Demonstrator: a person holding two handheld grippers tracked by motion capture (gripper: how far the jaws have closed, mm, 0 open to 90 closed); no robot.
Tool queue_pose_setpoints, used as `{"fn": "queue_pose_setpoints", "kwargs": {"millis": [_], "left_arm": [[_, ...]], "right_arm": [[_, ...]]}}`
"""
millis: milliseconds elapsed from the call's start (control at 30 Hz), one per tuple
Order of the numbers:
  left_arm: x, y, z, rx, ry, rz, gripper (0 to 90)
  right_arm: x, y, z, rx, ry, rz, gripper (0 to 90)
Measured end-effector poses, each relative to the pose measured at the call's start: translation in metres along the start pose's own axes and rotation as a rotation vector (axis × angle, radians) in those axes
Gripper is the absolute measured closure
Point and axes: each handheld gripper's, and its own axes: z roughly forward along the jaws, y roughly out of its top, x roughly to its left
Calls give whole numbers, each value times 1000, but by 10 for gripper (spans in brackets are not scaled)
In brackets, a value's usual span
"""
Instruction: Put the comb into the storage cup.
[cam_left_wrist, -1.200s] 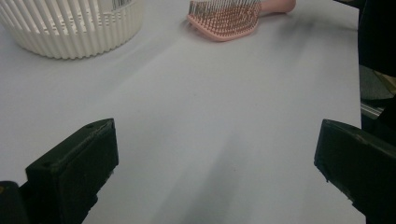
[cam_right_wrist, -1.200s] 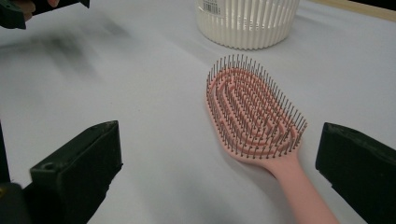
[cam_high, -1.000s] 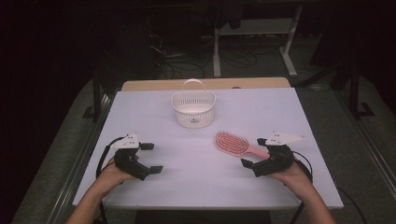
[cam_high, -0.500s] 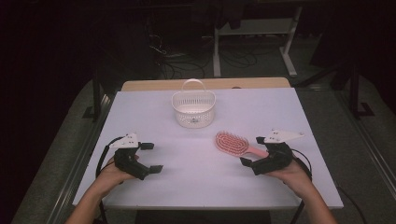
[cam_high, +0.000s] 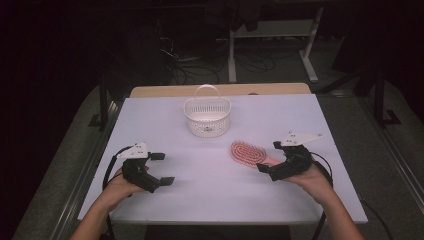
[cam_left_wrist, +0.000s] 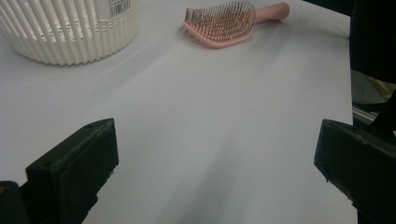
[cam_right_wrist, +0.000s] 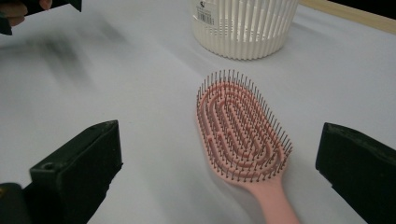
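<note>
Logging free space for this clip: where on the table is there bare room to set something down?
Bare: the table left of the basket, and the middle strip between left gripper and hairbrush. Crowded: around the right gripper, its open jaws at the hairbrush handle.

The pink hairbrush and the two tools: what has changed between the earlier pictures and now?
Almost nothing. The right tool has crept slightly nearer the pink hairbrush; its open jaws now flank the handle end without touching it. Nothing was taken hold of or let go. The brush, the white basket and the open left tool stayed where they were.
</note>
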Motion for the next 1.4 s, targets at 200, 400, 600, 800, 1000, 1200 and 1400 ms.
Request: {"fn": "queue_pose_setpoints", "kwargs": {"millis": [200, 400, 600, 800, 1000, 1200, 1400], "left_arm": [[1, 1, 1, -2, -3, 2, 0], [0, 1, 0, -1, -3, 3, 0], [-1, 0, 0, 0, -3, 2, 0], [-1, 0, 0, 2, -2, 4, 0], [-1, 0, -1, 2, -1, 6, 0], [-1, 0, -1, 0, -2, 4, 0], [-1, 0, -1, 0, -3, 5, 0]], "right_arm": [[-7, 2, 3, 18, -10, 10, 0], [-16, 3, 5, 52, -18, 16, 18], [-26, 3, 6, 73, -24, 18, 61], [-32, 1, 3, 82, -23, 26, 117], [-38, -1, -1, 80, -31, 33, 147], [-42, -4, -4, 92, -38, 35, 209], [-47, -6, -7, 104, -29, 46, 287]]}}
